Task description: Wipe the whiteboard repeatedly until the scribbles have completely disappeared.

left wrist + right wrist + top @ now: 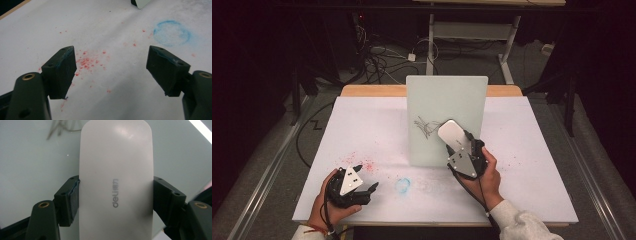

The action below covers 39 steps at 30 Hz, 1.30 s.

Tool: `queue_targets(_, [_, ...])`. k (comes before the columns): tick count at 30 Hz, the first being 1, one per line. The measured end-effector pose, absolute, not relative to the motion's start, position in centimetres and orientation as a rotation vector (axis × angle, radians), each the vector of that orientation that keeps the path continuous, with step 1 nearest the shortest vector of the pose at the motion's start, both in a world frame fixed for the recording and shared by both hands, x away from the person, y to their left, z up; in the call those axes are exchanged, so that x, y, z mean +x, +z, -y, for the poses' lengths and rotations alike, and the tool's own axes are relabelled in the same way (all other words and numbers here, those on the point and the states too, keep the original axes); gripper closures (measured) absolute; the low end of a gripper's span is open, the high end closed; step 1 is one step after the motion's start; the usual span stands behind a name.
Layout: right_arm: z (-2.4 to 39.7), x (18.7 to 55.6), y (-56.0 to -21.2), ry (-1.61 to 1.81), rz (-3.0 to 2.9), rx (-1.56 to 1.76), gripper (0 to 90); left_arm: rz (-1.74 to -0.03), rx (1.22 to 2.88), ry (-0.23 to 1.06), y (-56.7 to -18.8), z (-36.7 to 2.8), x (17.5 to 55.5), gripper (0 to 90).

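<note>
A lab — dark curtains [257, 75], tangled floor cables [377, 62], a paper-covered test table [362, 130]

I see a pale green board [446, 107] with dark scribbles [426, 126], a white eraser [116, 177] lettered grey, and a white counter [362, 130] speckled red [86, 61], a blue ring [172, 33] at two o'clock.

White sheet [362, 130] covers table top; wooden edge [372, 90] exposed at far side. Red specks [86, 61] scattered on sheet at near left. Blue chalky ring [172, 33] at near centre. Cables [379, 62] tangled on floor beyond table, beside white desk frame [472, 35].
</note>
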State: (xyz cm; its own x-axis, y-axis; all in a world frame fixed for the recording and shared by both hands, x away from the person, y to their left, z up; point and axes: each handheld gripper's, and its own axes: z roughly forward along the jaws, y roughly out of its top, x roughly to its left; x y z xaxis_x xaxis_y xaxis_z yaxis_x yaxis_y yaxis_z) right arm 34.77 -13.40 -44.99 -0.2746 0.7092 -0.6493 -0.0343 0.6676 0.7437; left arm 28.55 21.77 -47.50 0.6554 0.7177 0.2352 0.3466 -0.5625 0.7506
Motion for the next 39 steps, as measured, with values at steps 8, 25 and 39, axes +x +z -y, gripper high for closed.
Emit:
queue_targets(8, [13.5, 34.9, -44.7, 0.817, -1.697, 0.591, 30.9, -0.821, 2.183, 0.696, -47.5, -21.6, 28.5, 23.1])
queue_targets(25, [8.6, 34.3, -46.6, 0.777, -1.745, 0.462, 30.9, -0.817, 2.193, 0.681, -47.7, -21.4, 28.6, 23.1])
queue_targets(39, [6.3, 34.3, -47.0, 0.77, -1.764, 0.425, 30.9, -0.819, 2.196, 0.681, -47.8, -21.5, 28.5, 23.1])
